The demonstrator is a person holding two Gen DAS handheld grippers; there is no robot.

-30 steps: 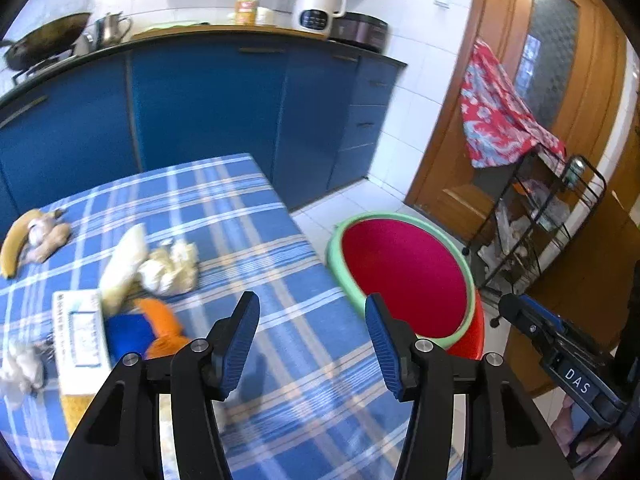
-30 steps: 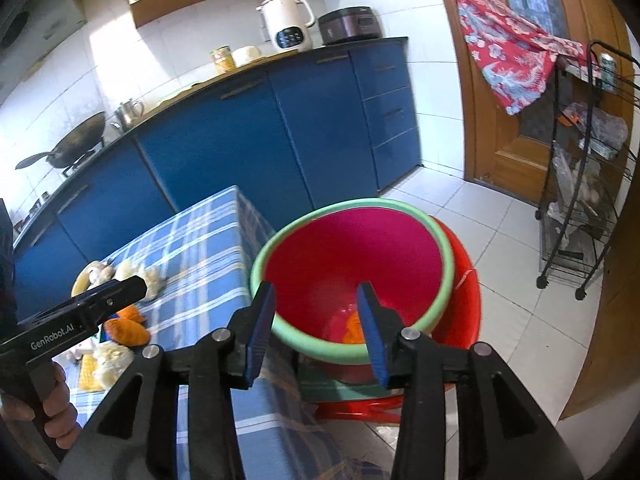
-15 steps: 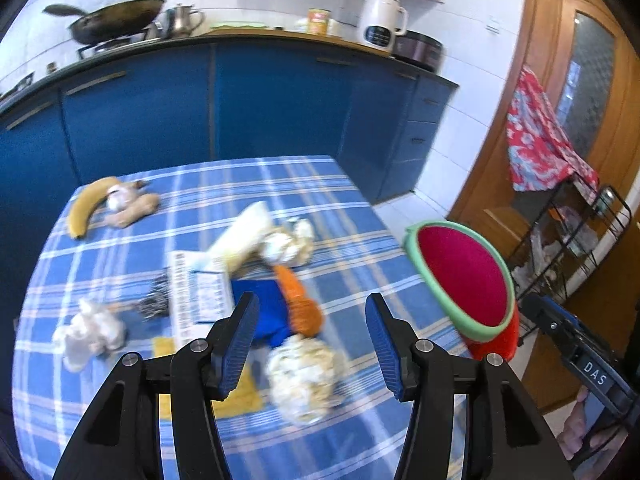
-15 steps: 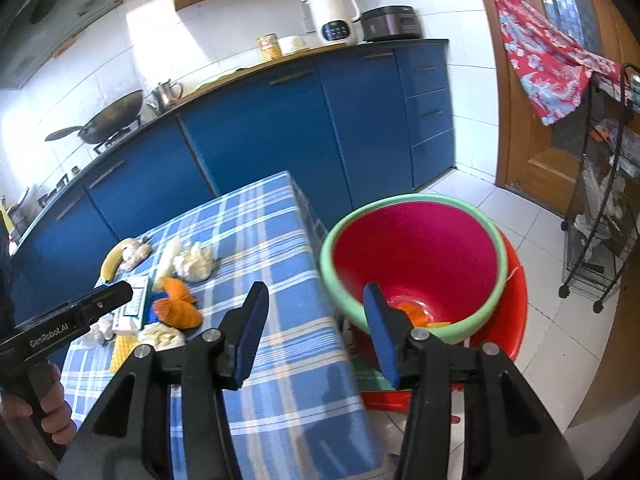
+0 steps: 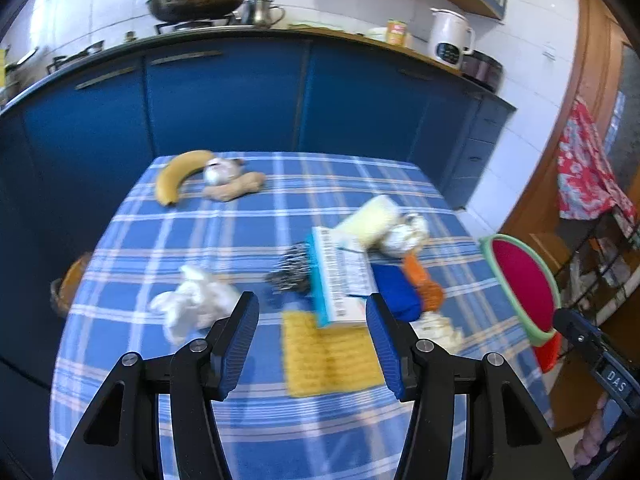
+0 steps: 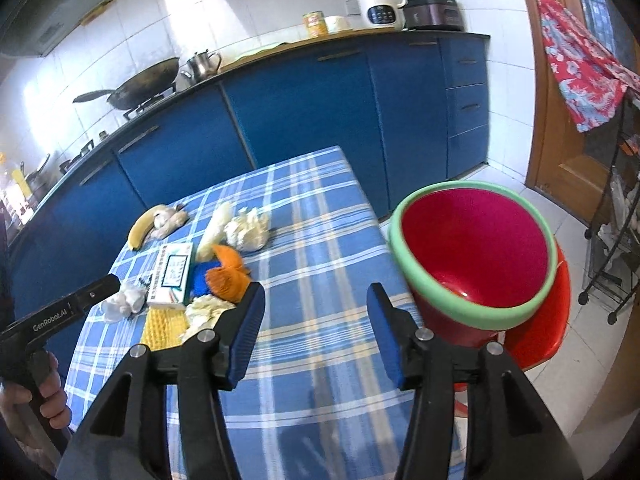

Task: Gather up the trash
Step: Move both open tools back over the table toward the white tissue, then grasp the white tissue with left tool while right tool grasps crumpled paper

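Note:
Trash lies on the blue checked table [image 5: 248,224]: a crumpled white tissue [image 5: 192,304], a white-and-teal box [image 5: 336,280], a yellow cloth [image 5: 332,356], orange peel [image 5: 424,284], a blue item [image 5: 396,292] and pale wrappers [image 5: 400,228]. My left gripper [image 5: 312,344] is open and empty, above the yellow cloth. My right gripper [image 6: 316,332] is open and empty over the table's right part, beside the red bin with a green rim [image 6: 476,248]. The peel [image 6: 226,276] and box [image 6: 172,274] also show in the right wrist view.
A banana [image 5: 176,176], a garlic bulb and ginger [image 5: 236,188] lie at the table's far side. Blue cabinets [image 5: 224,96] stand behind. A wire rack [image 6: 616,216] and a wooden door are at the right. The bin sits on a red stool [image 6: 540,320].
My left gripper swung left from the bin toward the trash pile and now faces the table's middle. My right gripper drew back from the bin over the table. Both stayed open.

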